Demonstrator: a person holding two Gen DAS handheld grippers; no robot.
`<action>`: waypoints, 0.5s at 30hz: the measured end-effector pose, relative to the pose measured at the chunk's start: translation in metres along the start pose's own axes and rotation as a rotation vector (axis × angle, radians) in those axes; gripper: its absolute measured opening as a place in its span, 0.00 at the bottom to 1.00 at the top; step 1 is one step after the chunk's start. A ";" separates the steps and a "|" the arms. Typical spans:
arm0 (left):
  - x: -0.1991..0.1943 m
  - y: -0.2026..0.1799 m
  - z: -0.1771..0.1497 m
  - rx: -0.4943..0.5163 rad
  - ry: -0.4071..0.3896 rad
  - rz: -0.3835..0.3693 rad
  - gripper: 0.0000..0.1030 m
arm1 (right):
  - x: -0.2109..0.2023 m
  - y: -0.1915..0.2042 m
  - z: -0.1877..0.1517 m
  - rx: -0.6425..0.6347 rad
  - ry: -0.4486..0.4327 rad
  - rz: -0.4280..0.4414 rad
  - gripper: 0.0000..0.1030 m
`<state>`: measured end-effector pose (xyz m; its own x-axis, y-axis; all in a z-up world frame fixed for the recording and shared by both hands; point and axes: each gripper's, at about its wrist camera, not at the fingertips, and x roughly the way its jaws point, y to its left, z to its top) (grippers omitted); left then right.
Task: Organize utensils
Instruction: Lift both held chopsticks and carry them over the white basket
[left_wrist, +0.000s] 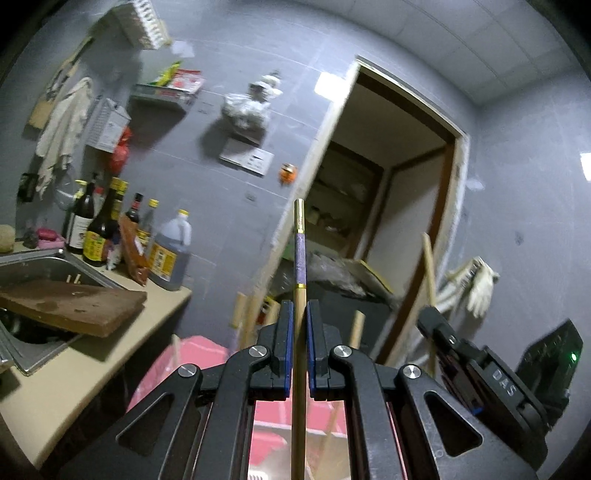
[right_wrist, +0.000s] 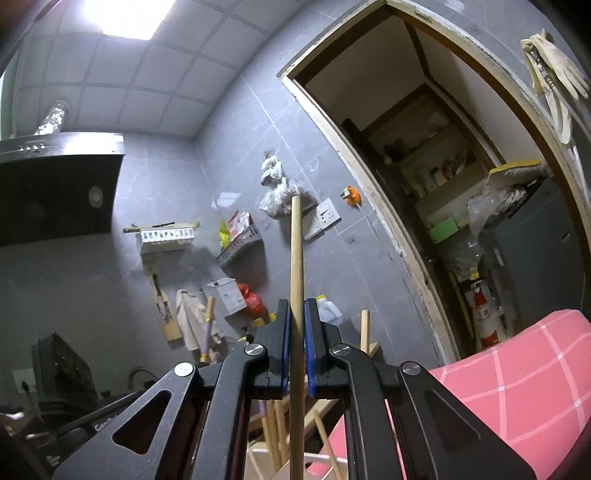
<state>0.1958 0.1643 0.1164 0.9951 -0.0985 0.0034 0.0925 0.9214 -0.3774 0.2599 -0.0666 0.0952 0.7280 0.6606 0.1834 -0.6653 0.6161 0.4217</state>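
Over by the left wall, a steel sink (left_wrist: 44, 266) sits sunk into the beige worktop (left_wrist: 74, 373), and a worn wooden cutting board (left_wrist: 74, 308) lies tilted across its rim. Dark sauce bottles (left_wrist: 99, 229) and a big jug (left_wrist: 171, 254) crowd the corner behind it, with a wire shelf (left_wrist: 162, 96) on the grey tiles above. Moving right, the left tool (left_wrist: 299, 306) points about level, its blue pads clamped together on a chopstick (left_wrist: 300, 251) with a purple band and gold end, which runs straight out between the fingers towards the open doorway (left_wrist: 399, 206). Beyond it, low at the edge, the black body of the right tool (left_wrist: 480, 369) shows. From its own camera, the right tool (right_wrist: 296, 306) is likewise pinched shut on a plain wooden chopstick (right_wrist: 296, 258), tipped slightly upward. Loose wooden sticks (right_wrist: 277, 435) stand below it, too blurred to count. A pink checked cloth (right_wrist: 517, 369) lies at the far right, and pale gloves (right_wrist: 554, 74) hang by the door frame.
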 end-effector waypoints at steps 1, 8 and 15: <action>0.002 0.005 0.002 -0.010 -0.016 0.010 0.04 | 0.004 0.001 -0.002 -0.013 -0.011 -0.017 0.05; 0.011 0.029 0.008 -0.051 -0.097 0.055 0.04 | 0.016 -0.001 -0.009 -0.048 -0.045 -0.091 0.05; 0.014 0.052 0.012 -0.095 -0.173 0.094 0.04 | 0.014 -0.011 -0.012 -0.043 -0.074 -0.133 0.05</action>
<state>0.2147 0.2156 0.1076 0.9910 0.0599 0.1200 0.0034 0.8831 -0.4692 0.2753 -0.0591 0.0820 0.8194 0.5394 0.1940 -0.5673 0.7149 0.4086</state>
